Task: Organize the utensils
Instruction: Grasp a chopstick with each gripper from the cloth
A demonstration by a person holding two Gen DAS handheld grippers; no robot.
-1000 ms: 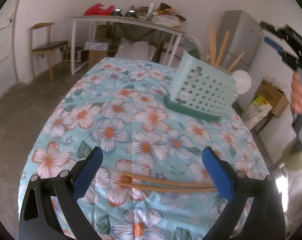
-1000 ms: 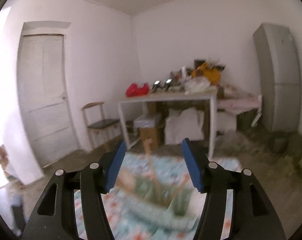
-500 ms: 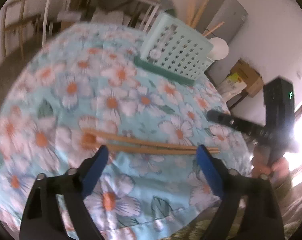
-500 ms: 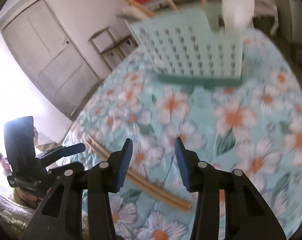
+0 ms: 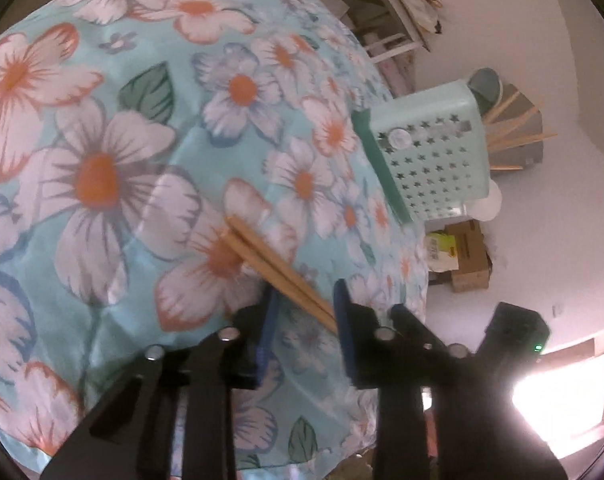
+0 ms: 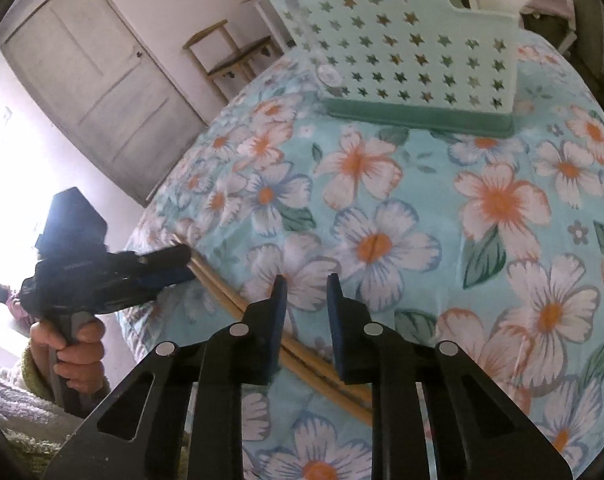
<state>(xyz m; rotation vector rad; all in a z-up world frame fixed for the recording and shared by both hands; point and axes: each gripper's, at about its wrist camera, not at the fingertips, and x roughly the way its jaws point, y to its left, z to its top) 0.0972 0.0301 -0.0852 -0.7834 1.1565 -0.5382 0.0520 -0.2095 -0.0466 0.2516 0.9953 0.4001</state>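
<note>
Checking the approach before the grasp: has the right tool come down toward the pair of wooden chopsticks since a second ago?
Yes. The right tool has dropped from facing the room to the wooden chopsticks on the floral tablecloth, its jaws closing.

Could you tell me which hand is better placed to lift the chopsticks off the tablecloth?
Left. The left tongs have just been closing with the chopsticks between them; the right tongs, also closing, show only tablecloth between their tips.

Readable text: none

We can't read anything. The yellow-green printed label [image 5: 440,249] on the brown cardboard box [image 5: 467,256] beside the table is too blurred, and we see no legible marks elsewhere in either view.
</note>
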